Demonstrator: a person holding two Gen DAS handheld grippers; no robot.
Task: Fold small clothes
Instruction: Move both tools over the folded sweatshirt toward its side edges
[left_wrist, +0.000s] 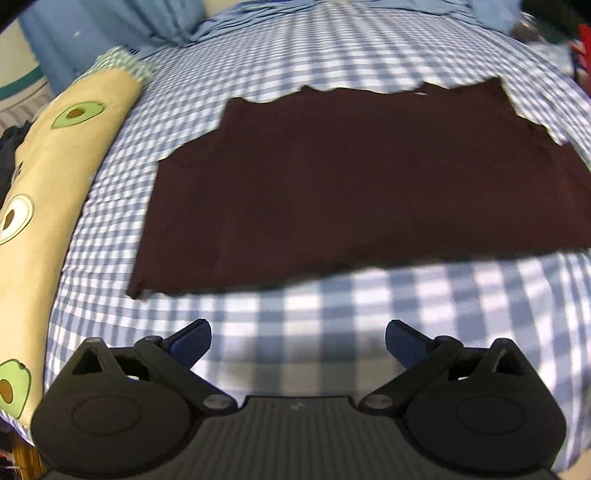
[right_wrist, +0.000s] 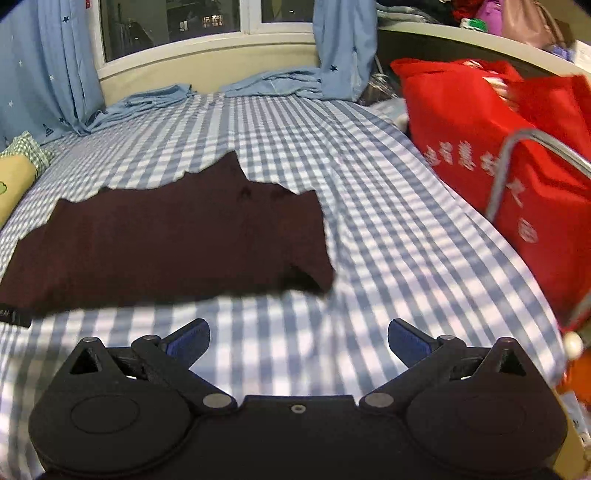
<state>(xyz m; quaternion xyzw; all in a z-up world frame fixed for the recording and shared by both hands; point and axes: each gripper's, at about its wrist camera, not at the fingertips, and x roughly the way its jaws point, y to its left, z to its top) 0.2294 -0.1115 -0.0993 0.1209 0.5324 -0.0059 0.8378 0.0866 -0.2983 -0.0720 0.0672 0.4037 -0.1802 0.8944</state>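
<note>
Two sets of tongs, both released: your left gripper (left_wrist: 298, 341) hovers with its blue-tipped fingers (left_wrist: 190, 341) spread wide over bare checked sheet, nothing between them, and your right gripper (right_wrist: 298, 341) is the same, jaws parted and empty. The dark maroon garment (left_wrist: 332, 192) lies flat on the blue-and-white checked bed sheet (left_wrist: 295, 332), and in your left wrist view it sits dead ahead at 12 o'clock, spreading out toward 2 o'clock until it runs off the frame edge; its near hem is just beyond the fingertips, apart from them. In your right wrist view that garment (right_wrist: 166, 243) sits up at 10 to 11 o'clock, with its right corner curling a little toward 12 o'clock. It looks roughly rectangular with an uneven far edge; how many layers it has you cannot tell. Off at 9 o'clock in the left view, a yellow avocado-print pillow (left_wrist: 55, 177) runs along the bed's side. In the right view a red bag (right_wrist: 491, 166) stands at 2 o'clock beside the bed, a metal rail (right_wrist: 517, 155) crossing in front of it, and blue star-print curtains (right_wrist: 48, 62) hang at 11 o'clock beside a dark window (right_wrist: 170, 26).
</note>
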